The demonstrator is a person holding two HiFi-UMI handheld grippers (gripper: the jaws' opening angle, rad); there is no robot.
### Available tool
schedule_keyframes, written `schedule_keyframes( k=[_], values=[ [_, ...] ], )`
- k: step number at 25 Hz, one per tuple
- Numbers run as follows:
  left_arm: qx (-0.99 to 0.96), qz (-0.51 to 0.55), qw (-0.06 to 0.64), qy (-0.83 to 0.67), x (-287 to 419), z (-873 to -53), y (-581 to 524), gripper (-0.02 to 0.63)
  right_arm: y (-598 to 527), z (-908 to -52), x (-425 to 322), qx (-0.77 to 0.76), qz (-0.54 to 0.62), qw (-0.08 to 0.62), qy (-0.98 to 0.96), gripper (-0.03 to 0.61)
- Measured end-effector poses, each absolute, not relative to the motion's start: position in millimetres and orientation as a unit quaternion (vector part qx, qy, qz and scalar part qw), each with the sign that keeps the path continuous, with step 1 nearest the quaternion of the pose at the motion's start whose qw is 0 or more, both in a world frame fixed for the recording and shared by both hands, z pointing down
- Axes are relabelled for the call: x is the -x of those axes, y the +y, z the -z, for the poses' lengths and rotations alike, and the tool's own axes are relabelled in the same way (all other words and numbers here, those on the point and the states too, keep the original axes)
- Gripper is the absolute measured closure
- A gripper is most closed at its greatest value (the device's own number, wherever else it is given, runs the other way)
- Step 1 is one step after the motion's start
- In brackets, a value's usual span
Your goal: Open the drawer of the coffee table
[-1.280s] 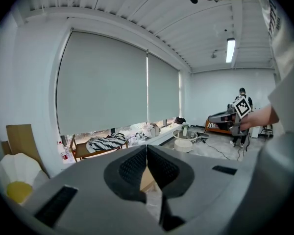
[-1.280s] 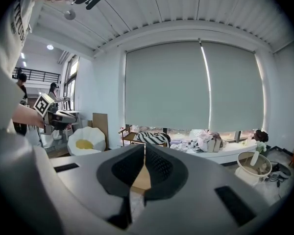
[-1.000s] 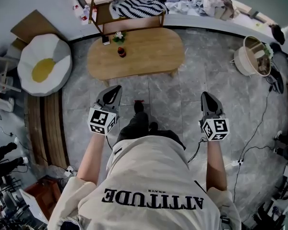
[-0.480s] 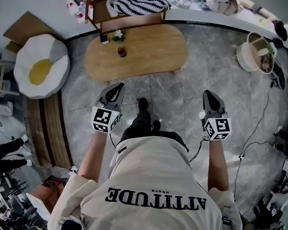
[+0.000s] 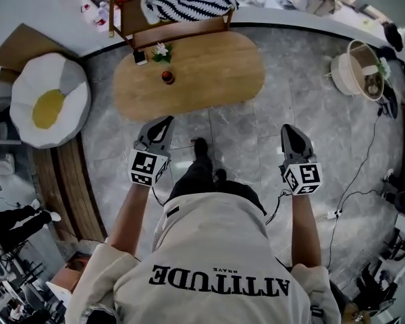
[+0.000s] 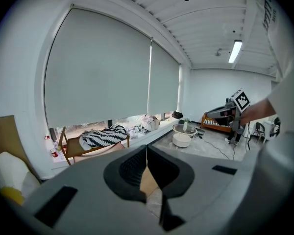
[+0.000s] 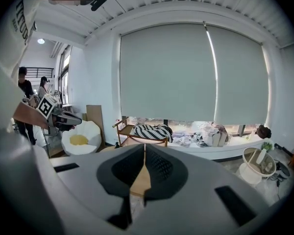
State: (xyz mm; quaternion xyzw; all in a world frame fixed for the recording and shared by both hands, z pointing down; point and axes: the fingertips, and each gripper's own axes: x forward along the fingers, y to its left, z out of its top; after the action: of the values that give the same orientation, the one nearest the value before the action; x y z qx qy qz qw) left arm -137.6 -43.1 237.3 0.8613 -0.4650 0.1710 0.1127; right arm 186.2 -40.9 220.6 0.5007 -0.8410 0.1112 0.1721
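You stand on a grey tiled floor, seen from above, with a gripper in each hand. The oval light-wood coffee table lies ahead of you, beyond both grippers and apart from them. Its drawer cannot be made out from this angle.

On the table's left part sit a small dark red object, a little potted plant with white flowers and a small flat dark item.

The left gripper points toward the table's near left edge. In the left gripper view its grey jaws meet along one thin line, closed on nothing, and a sliver of the wooden tabletop shows below the tips.

The right gripper points at bare floor just right of the table. Its own view shows its jaws pressed together too, also empty.

Behind the table stands a wooden chair draped with a black-and-white striped cloth. A fried-egg-shaped cushion lies to the left, and a white round basket sits to the right.
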Motion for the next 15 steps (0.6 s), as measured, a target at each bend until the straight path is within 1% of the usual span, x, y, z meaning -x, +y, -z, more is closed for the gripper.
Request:
schedule_keyframes(
  k=[6, 15],
  values=[
    [-0.866, -0.176, 0.117, -0.453, 157, -251, -72, 0.592, -67, -227, -165, -0.506, -0.115, 0.184, -0.835, 0.558],
    [-0.876, -0.175, 0.125, -0.431, 161, -270, -87, 0.592, -81, -248, -149, -0.507, -0.137, 0.193, -0.829, 0.557]
  ],
)
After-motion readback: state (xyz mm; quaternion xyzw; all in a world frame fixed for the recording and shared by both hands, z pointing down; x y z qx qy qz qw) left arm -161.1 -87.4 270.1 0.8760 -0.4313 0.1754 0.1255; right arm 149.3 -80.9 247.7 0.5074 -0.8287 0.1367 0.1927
